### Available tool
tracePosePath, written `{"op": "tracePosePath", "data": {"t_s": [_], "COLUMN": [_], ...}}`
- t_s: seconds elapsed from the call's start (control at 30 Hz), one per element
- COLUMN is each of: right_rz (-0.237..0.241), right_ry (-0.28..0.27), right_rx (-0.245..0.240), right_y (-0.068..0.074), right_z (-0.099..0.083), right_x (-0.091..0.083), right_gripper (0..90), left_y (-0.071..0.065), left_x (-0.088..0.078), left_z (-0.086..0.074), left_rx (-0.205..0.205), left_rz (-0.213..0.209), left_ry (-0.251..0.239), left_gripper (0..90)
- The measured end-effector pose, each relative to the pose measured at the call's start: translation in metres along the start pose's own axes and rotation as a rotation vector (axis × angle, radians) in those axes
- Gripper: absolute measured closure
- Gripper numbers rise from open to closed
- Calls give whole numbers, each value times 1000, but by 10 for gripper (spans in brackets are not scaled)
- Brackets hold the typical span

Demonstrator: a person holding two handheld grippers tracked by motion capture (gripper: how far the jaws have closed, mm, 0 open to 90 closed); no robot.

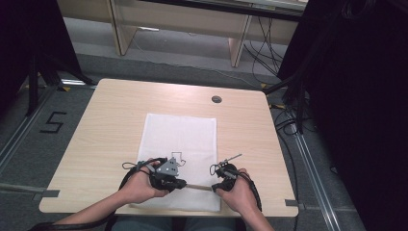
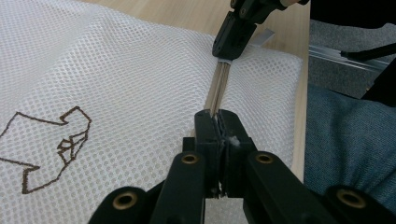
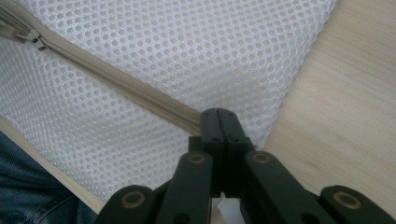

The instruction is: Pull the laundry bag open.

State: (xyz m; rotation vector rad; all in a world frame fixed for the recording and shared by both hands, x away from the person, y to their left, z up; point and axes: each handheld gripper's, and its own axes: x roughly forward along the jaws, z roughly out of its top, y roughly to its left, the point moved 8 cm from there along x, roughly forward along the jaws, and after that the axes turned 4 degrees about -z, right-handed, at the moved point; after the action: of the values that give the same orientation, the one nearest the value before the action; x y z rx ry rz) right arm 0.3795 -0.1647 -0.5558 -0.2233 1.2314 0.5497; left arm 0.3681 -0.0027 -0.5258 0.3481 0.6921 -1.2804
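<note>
As I watch, zipper: stretched taut, running left-right between both claws.
Left claw: clamped on zipper.
Right claw: clamped on zipper.
Mesh bag: flat on pale wooden worktop.

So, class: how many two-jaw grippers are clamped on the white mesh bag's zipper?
2. The left gripper pinches the beige zipper of the white mesh bag near the table's front edge; the right gripper pinches the zipper's other end.

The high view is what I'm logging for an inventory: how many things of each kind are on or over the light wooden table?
White mesh zip bag with a brown line drawing: 1
Black two-jaw grippers, left gripper and right gripper, both shut on the bag's beige zipper: 2
Round grey cable port in the light wooden table: 1
Total: 4
</note>
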Motion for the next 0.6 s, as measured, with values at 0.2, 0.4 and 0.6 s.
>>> {"op": "tracePosePath", "data": {"t_s": [0.2, 0.4, 0.6], "right_rz": [2, 3, 2], "right_ry": [9, 9, 9], "right_rx": [22, 23, 22], "right_y": [2, 2, 2], "right_z": [-1, -1, -1], "right_x": [0, -1, 0], "right_gripper": [900, 900, 900], "left_y": [0, 0, 2], "left_x": [0, 0, -3], "left_z": [0, 0, -1], "left_rx": [0, 6, 9], "left_rz": [-2, -1, 2], "left_ry": [-1, 3, 7], "left_gripper": [874, 874, 874]}}
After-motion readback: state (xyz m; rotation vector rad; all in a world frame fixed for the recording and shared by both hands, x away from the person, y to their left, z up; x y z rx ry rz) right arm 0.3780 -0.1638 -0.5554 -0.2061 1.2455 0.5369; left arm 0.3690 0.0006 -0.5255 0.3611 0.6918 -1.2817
